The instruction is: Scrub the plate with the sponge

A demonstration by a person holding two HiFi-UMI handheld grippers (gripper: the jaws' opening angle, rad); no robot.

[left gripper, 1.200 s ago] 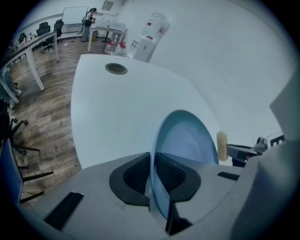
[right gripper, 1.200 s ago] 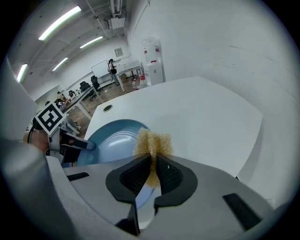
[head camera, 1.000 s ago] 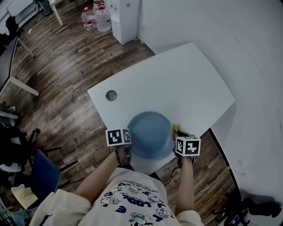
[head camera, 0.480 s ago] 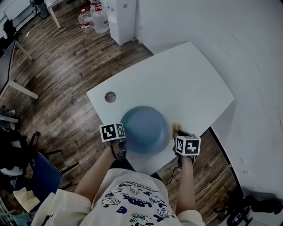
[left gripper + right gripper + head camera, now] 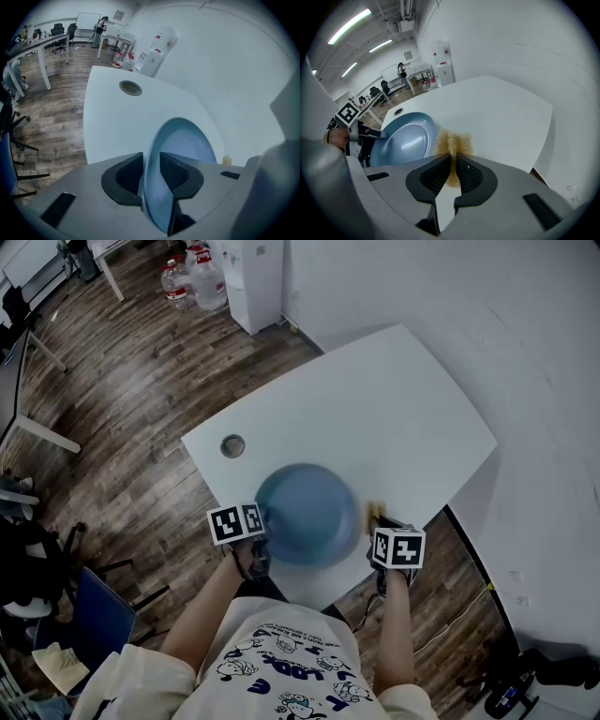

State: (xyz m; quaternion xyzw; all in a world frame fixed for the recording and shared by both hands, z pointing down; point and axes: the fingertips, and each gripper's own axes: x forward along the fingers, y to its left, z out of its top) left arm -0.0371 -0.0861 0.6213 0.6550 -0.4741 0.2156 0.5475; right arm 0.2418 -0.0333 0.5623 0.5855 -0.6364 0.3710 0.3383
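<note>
On the white counter, close to its near edge, sits the blue plate, right between the two claws. The left claw has the plate's rim between its jaws. Those jaws have just been opening, so they look spread loosely about the rim and not biting hard on it. The right claw is pressed together on the yellow sponge, which is down by the counter, just beside the plate's right edge. The plate looks hard, smooth and shiny. It would likely slip and spin on the smooth counter when it is rubbed, and it could crack if it fell off the near edge. The best place to hold it is the rim on the left side, where the left claw is now, with a firm pinch. The sponge looks soft, light and rough like a net. It squashes where the jaws pinch it, so it should bend and not scratch. It is best held at its near end, as now, so the free far end can rub the inside of the plate.
</note>
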